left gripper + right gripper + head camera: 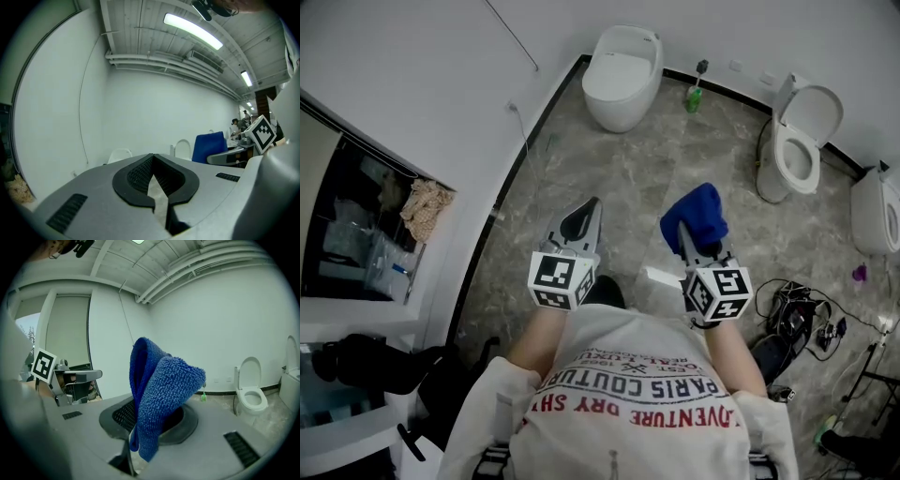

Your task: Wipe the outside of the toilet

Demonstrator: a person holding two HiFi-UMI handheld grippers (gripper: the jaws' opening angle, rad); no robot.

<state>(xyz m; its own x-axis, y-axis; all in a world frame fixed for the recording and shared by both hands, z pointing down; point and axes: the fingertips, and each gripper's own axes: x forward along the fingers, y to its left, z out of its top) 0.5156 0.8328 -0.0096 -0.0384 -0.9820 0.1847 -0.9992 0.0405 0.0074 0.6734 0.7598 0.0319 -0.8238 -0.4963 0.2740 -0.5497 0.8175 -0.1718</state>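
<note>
The blue cloth [164,390] looked nubbly and matt. The toilet [623,80] was smooth, glossy white; the floor [666,178] looked like veined stone.

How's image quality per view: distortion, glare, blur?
Head view: wide-angle bowing toward the edges, even soft light, no glare on the floor. Left gripper view: heavy fisheye with black corners, and the ceiling strip light is blown out. Right gripper view: same fisheye vignette. The blue cloth is crisp up close, and the toilet is small but legible.
</note>
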